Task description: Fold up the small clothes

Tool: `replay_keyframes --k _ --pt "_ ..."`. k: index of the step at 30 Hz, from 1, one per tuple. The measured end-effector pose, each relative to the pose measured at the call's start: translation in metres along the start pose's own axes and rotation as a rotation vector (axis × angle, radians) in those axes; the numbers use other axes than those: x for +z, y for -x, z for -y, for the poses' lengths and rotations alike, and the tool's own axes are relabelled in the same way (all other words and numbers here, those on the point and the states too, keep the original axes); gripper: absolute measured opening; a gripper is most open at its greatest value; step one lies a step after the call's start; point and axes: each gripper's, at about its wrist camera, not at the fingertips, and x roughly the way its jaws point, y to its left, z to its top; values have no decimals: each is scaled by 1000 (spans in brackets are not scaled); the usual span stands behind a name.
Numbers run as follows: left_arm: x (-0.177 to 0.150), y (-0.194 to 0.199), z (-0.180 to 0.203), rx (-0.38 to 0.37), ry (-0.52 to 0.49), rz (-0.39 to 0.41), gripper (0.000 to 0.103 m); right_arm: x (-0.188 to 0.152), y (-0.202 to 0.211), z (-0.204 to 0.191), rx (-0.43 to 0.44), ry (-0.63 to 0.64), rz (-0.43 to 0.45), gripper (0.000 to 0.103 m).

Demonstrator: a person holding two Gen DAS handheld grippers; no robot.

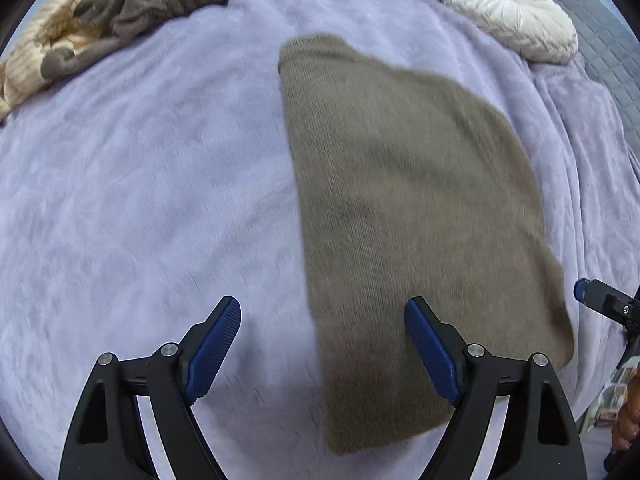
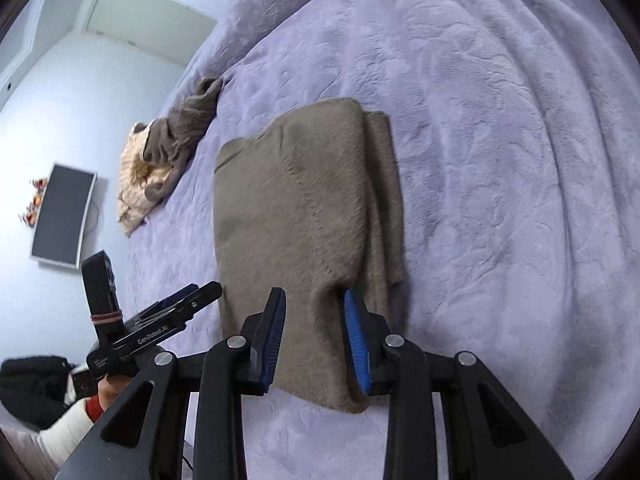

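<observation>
Taupe knit (image 2: 304,216) lies folded into a narrow panel on the bed (image 2: 500,160); cross-fold probably left, plus the crumpled pile (image 1: 120,12). Left claw (image 1: 322,320) wide, empty. Right claw (image 2: 316,300) narrow, over the near edge, apparently gripping nothing.

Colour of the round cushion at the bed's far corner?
Cream-white round cushion, pleated with a centre tuft; seen only in the left wrist view.

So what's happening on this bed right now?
A person with a tool in each hand is folding a brown sweater on a lilac blanket. The sweater lies folded lengthwise. The left tool is open above its near edge; the right tool is open too, gripping nothing. More clothes wait unfolded.
</observation>
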Motion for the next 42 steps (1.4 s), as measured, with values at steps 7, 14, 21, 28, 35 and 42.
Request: replay_keyframes --k 7,14,21,28,35,42 --pt "-29 -17 -2 15 56 -52 86 -27 -46 -2 -294 140 -139 14" --pt "-39 -10 4 62 71 -71 86 -38 -42 27 -260 48 -145 14" --pt "-48 14 22 125 65 -82 85 -45 -29 42 -221 -31 -163 18" --pt "-58 44 39 146 92 -72 86 -49 -18 52 -213 -45 -194 24" --pt "-66 61 53 164 121 -58 86 -50 0 65 -206 -64 -225 25" --pt "-69 66 77 179 106 -65 86 -51 21 76 -176 -69 -243 45"
